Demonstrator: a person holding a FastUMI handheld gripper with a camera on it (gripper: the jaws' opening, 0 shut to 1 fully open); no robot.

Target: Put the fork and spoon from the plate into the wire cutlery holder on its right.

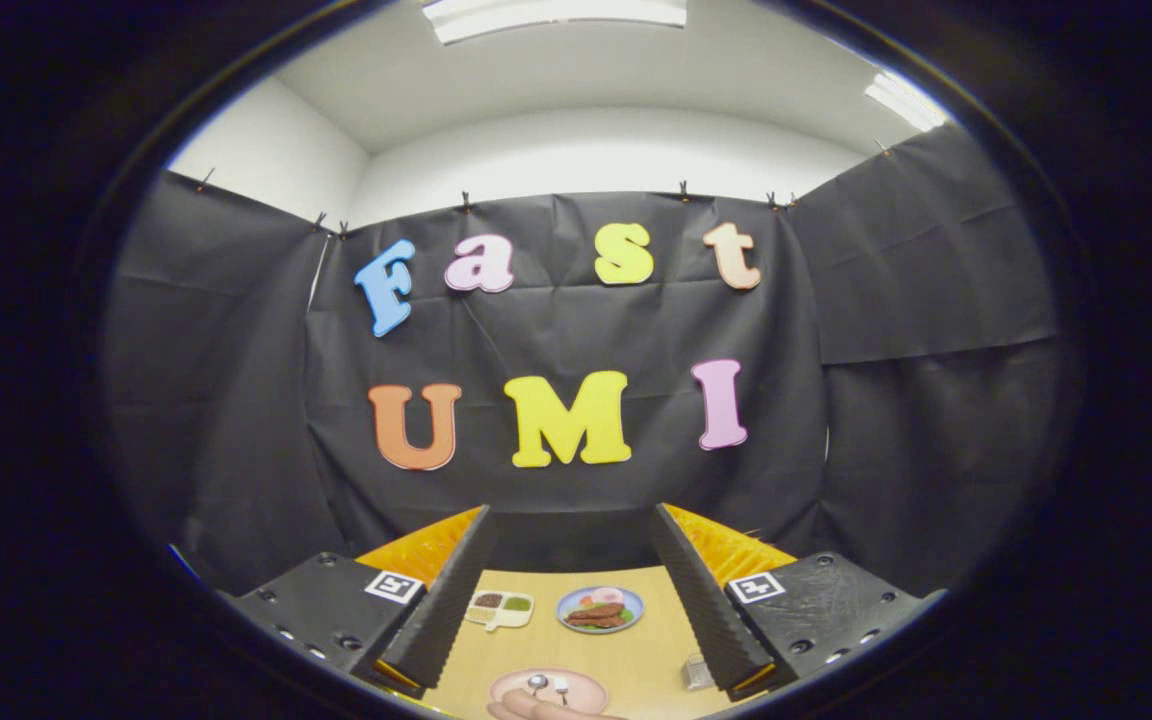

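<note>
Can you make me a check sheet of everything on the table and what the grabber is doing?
Surface: wooden table, mostly bare between the fingers.
Job's things: pink plate nearest the gripper, with spoon and fork lying on it; wire cutlery holder to its right, partly behind one finger.
Clutter: blue plate of food and a divided white dish farther back.
Grippers: gripper open, fingers wide apart, holding nothing, raised above the table.
Cables: nothing seen.
Surroundings: black cloth wall, white ceiling with lights; a fingertip at the plate's near edge.
</note>
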